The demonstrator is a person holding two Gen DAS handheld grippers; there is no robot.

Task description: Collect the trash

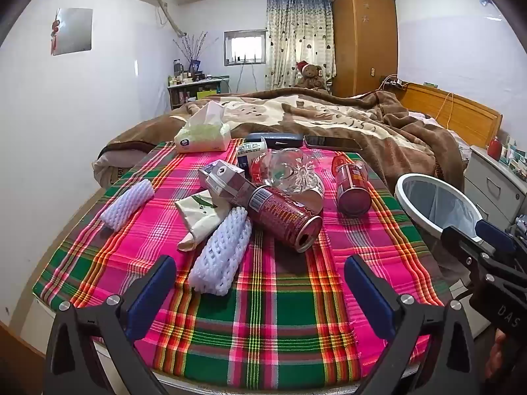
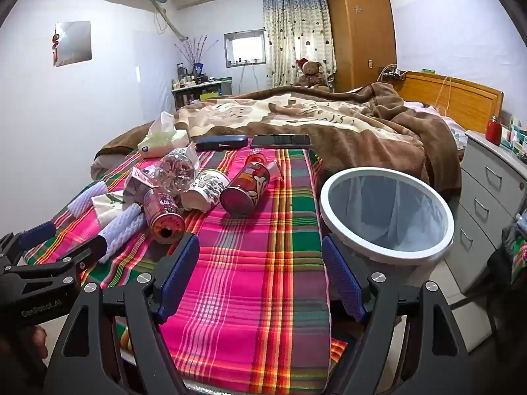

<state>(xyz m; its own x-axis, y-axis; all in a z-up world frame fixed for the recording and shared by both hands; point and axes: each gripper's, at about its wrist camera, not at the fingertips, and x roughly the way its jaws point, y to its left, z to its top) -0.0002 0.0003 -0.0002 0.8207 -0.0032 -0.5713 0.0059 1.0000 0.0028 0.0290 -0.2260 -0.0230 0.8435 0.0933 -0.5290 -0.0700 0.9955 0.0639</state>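
Hovering over the plaid cloth (image 1: 263, 312), both the left gripper (image 1: 260, 288) and right gripper (image 2: 260, 278) gape, grasping nothing; cans (image 1: 283, 219), carton (image 1: 227, 182) and foam nets (image 1: 220, 256) litter mid-cloth, bin (image 2: 387, 212) beside its right edge

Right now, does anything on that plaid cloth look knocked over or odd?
Yes. Two red cans lie on their sides: the near can with its opened top facing the camera, the far can toward the white bin. A crushed clear bottle rests on the pile. No spill shows.
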